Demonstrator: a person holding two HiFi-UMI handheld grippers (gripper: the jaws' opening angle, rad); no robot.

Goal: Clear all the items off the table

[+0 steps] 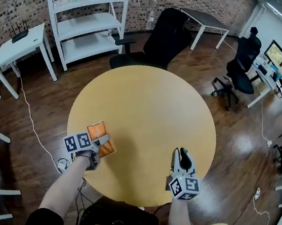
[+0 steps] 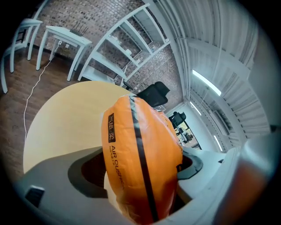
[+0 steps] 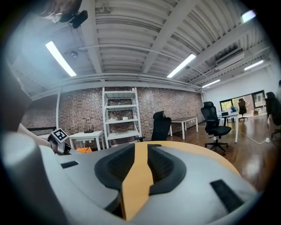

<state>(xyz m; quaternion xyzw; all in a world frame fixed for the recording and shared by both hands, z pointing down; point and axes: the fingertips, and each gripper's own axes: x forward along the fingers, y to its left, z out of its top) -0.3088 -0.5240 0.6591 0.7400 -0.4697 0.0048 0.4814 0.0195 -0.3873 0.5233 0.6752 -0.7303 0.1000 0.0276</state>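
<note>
Since the pouch is puffy and soft, my left tongs clamp it across the middle with jaws wide, so it bulges out past them. It sits over the table's near-left edge. Right tongs are free over the near-right edge, with jaws nearly together, a thin gap, and nothing in it. Count: one pouch, no other items seen on top.
</note>
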